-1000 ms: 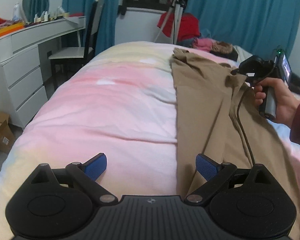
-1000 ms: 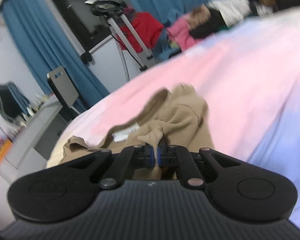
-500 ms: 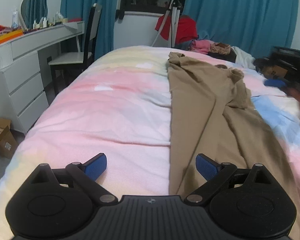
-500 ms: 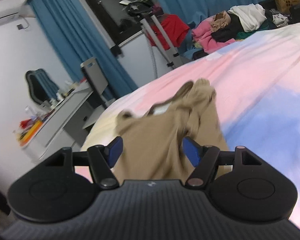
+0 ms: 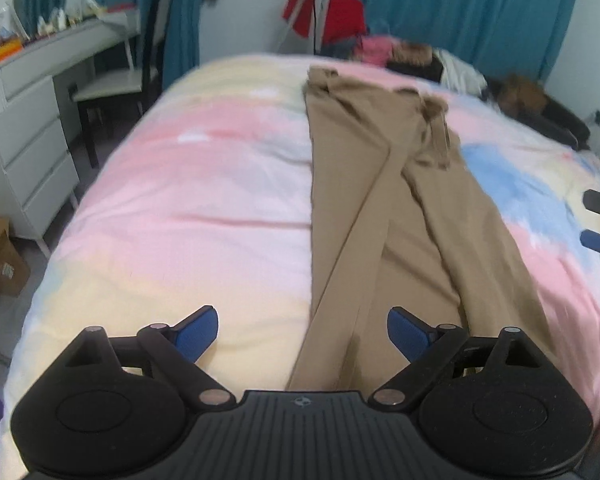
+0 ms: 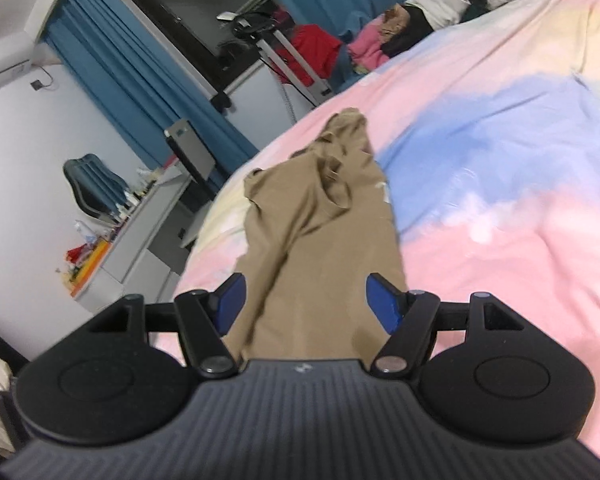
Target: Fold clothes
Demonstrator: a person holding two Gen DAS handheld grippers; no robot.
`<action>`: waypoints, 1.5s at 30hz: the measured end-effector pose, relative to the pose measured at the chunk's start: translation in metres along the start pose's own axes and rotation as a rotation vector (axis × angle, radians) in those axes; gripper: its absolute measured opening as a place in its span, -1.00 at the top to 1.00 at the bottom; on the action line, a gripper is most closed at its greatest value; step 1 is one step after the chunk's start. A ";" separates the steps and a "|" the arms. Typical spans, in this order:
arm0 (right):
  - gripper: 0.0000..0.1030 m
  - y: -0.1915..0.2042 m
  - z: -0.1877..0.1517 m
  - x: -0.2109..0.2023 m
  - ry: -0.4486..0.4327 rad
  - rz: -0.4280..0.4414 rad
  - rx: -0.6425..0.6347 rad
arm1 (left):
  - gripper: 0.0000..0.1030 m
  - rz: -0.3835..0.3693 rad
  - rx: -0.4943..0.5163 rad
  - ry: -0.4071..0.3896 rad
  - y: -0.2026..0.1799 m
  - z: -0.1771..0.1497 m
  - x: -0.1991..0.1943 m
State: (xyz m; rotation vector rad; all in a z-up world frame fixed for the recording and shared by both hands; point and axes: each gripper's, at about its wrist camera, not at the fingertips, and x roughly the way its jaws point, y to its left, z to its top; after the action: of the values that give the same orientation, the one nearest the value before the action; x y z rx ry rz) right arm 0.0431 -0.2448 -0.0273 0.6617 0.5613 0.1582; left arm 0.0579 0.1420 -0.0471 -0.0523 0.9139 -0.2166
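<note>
Nearest the left gripper (image 5: 303, 330), its jaws stood wide apart and held nothing, hovering over the near end of the trousers (image 5: 380, 208). The right gripper (image 6: 302, 300) was likewise spread wide and empty, above the cloth.

The trousers lay lengthwise on the bed (image 5: 204, 208), right of its middle, one leg crossing over the other close to the grippers and the waist bunched into a lump at the far end. That crossing looked like the main risk: a grip taken on the near hems could catch only the upper layer, so a fold would probably drag the legs askew. The rumpled waist would likely trap a crease if folded over as it lay. The soft quilt could also ruck up under a low pinch.

To the left of the garment the quilt lay open well out to the bed's left edge, beyond which stood the drawers (image 5: 32, 152) and a chair (image 5: 120, 80). To the right there was less room. Past the far edge lay a heap of clothes (image 5: 412, 54) before the curtains (image 5: 460, 8).
</note>
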 end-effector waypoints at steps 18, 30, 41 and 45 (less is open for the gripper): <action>-0.36 -0.010 0.001 0.023 0.068 0.016 -0.014 | 0.08 0.018 0.066 0.423 -0.001 -0.019 0.027; -0.36 -0.013 -0.003 0.020 0.072 -0.015 -0.019 | 0.90 0.132 0.407 0.181 -0.124 -0.021 -0.054; -0.36 -0.021 -0.011 0.041 0.144 0.080 0.062 | 0.51 0.033 0.390 0.256 -0.154 -0.065 -0.019; -0.35 -0.017 -0.014 0.053 0.165 0.147 0.092 | 0.43 0.010 0.408 0.227 -0.149 -0.075 -0.034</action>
State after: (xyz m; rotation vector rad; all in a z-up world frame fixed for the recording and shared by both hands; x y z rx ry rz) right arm 0.0795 -0.2339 -0.0710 0.7842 0.6815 0.3286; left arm -0.0459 0.0072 -0.0457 0.3607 1.0796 -0.4016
